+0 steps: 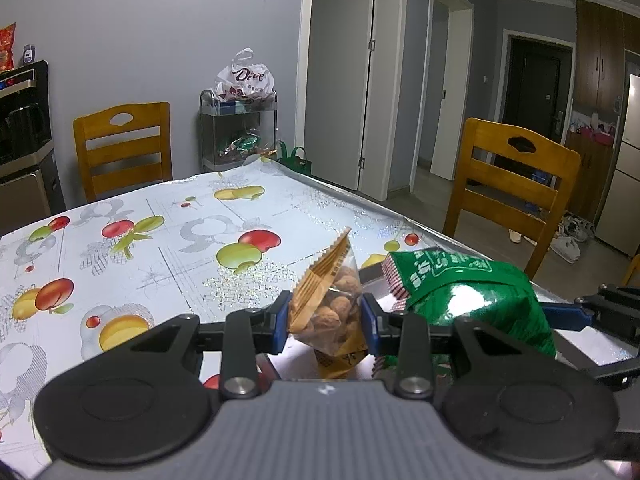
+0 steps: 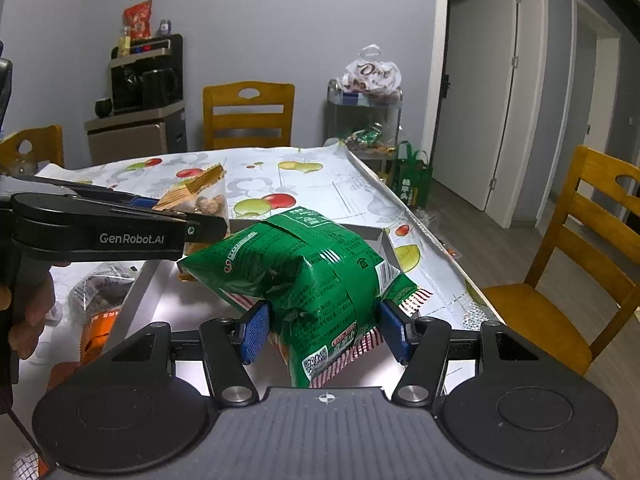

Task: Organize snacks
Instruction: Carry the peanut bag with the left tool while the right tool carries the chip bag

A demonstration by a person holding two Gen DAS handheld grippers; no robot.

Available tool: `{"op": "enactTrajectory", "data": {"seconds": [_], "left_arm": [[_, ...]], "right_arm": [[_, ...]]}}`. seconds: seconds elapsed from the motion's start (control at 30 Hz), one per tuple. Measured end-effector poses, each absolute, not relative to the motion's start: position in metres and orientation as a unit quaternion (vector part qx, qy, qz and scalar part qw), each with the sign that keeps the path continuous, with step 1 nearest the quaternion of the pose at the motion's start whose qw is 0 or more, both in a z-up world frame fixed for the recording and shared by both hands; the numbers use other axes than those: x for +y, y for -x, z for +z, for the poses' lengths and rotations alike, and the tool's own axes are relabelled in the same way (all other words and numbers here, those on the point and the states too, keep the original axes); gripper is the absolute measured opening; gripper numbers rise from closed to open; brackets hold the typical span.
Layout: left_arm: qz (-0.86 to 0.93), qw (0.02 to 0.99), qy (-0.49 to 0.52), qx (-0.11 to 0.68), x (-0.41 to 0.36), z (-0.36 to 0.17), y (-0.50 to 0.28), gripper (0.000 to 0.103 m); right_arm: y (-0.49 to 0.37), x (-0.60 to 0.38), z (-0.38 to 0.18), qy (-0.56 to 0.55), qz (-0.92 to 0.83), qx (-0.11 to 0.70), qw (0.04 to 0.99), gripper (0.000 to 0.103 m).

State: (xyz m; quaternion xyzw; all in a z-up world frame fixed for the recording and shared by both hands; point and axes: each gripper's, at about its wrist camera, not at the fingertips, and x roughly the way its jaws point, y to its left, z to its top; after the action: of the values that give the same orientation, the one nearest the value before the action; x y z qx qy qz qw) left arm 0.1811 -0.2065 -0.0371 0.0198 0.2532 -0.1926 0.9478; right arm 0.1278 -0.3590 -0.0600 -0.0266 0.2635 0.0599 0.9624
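Green bag [image 2: 304,276] clamped by right gripper [image 2: 324,330], orange nut packet [image 1: 332,308] pinched by left gripper [image 1: 326,322] just left above grey tray [image 2: 148,280]; could collide, then slip.

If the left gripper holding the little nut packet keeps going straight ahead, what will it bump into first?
Probably the fruit-patterned tablecloth. The left gripper, clamped on the small clear-and-orange nut packet, points slightly downward over bare cloth. The shiny green snack bag sits off to its right, though depth is hard to judge.
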Motion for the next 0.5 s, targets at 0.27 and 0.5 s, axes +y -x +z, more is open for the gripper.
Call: {"op": "enactTrajectory", "data": {"seconds": [0.27, 0.5], "left_arm": [[-0.193, 0.943, -0.013, 0.271, -0.2044, -0.0443, -0.1856, 0.033], [-0.190, 0.942, -0.007, 0.275, -0.2020, -0.0468, -0.1864, 0.034]], "right_arm": [[-0.1315, -0.3574, -0.0638, 0.027, 0.059, 0.275, 0.959, 0.060], [-0.1327, -0.3597, -0.0660, 0.023, 0.059, 0.281, 0.958, 0.067]]}}
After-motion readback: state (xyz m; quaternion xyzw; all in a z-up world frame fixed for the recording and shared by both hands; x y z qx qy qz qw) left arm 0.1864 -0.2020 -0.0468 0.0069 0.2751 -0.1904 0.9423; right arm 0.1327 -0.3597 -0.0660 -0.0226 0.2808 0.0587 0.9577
